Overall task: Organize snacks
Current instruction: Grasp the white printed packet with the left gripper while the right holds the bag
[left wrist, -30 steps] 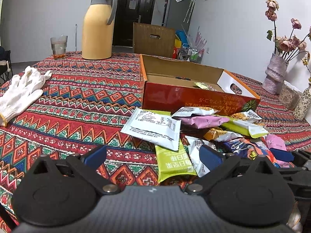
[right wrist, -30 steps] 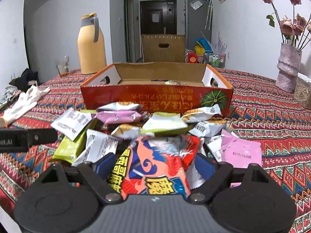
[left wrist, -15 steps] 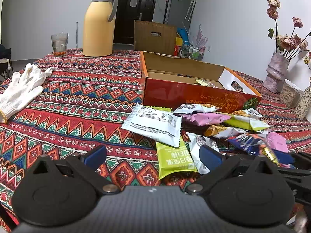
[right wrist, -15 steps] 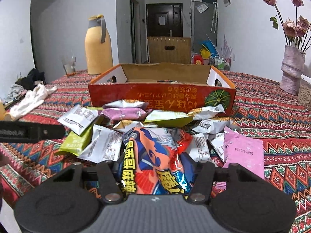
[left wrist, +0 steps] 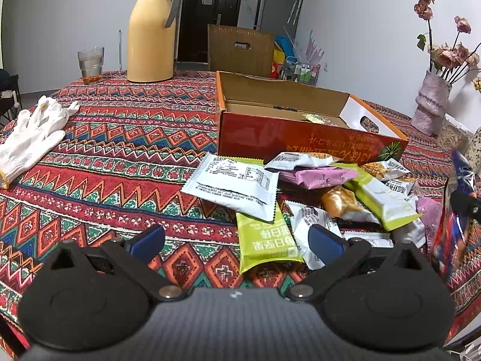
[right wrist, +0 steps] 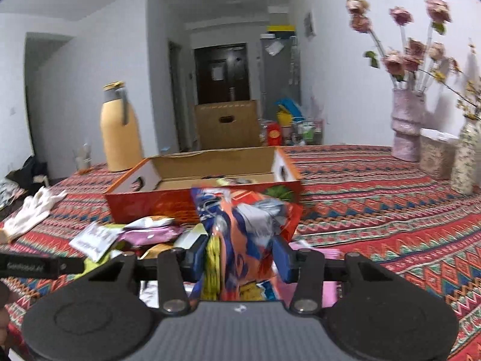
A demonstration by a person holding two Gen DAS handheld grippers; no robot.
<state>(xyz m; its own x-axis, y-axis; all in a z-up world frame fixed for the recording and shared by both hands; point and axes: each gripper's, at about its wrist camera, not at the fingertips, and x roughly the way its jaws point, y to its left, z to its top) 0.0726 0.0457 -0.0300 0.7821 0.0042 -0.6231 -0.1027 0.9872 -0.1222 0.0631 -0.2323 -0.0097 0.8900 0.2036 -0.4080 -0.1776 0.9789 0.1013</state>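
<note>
My right gripper [right wrist: 240,255] is shut on a blue, orange and red snack bag [right wrist: 243,228] and holds it up above the pile, in front of the open red cardboard box [right wrist: 168,204]. The same bag shows at the right edge of the left wrist view [left wrist: 454,228]. My left gripper [left wrist: 236,240] is open and empty, low over the tablecloth, just short of a green bar wrapper [left wrist: 264,240] and a white packet [left wrist: 234,183]. Several more snack packets [left wrist: 354,192] lie piled in front of the box [left wrist: 300,138]. The box holds a few small packets.
A yellow thermos jug [left wrist: 151,30] and a glass [left wrist: 90,64] stand at the back left. White gloves [left wrist: 33,132] lie at the left. A vase of dried roses [left wrist: 430,105] and jars [right wrist: 436,156] stand at the right. A patterned cloth [left wrist: 120,156] covers the table.
My right gripper closed on the colourful snack bag and lifted it off the pile toward the box. My left gripper stayed open and barely moved.
</note>
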